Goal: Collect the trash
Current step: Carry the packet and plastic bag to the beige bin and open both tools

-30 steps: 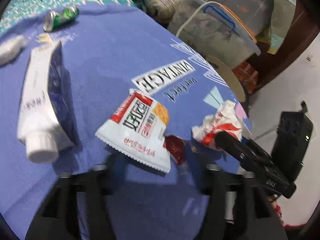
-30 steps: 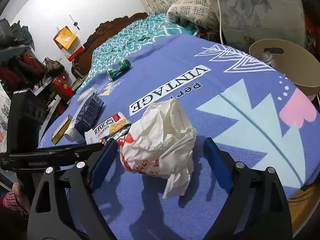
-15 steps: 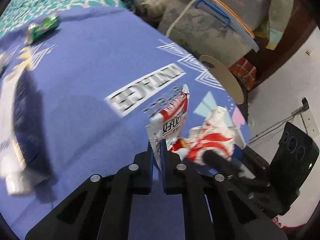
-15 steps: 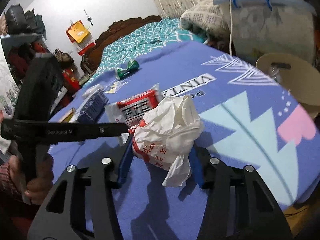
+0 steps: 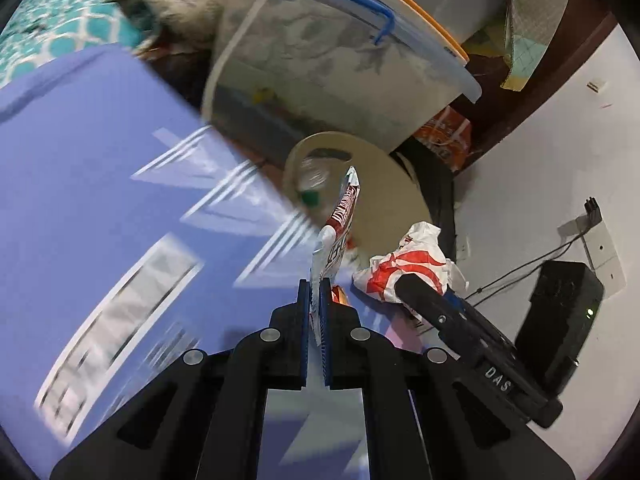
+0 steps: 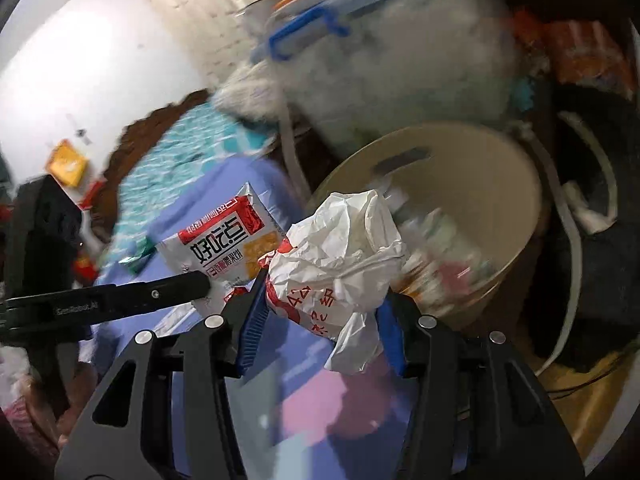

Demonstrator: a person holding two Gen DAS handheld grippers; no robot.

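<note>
My left gripper [image 5: 317, 284] is shut on a red and white snack wrapper [image 5: 340, 224], held edge-on above the blue bed cover's edge; the wrapper also shows in the right wrist view [image 6: 224, 244]. My right gripper [image 6: 320, 300] is shut on a crumpled white bag with red print [image 6: 340, 256], also seen in the left wrist view [image 5: 404, 264]. Both are lifted near a beige round bin [image 6: 500, 200] that holds several pieces of trash; the bin also shows in the left wrist view [image 5: 384, 200].
A large clear storage box with a blue handle [image 5: 340, 64] stands behind the bin. The blue printed bed cover [image 5: 100, 200] lies to the left. A black device [image 5: 560, 312] stands on the white floor at right.
Both grippers have lifted their trash off the bed cover and swung right toward the beige bin. The left gripper closed on the wrapper, the right on the white bag.
</note>
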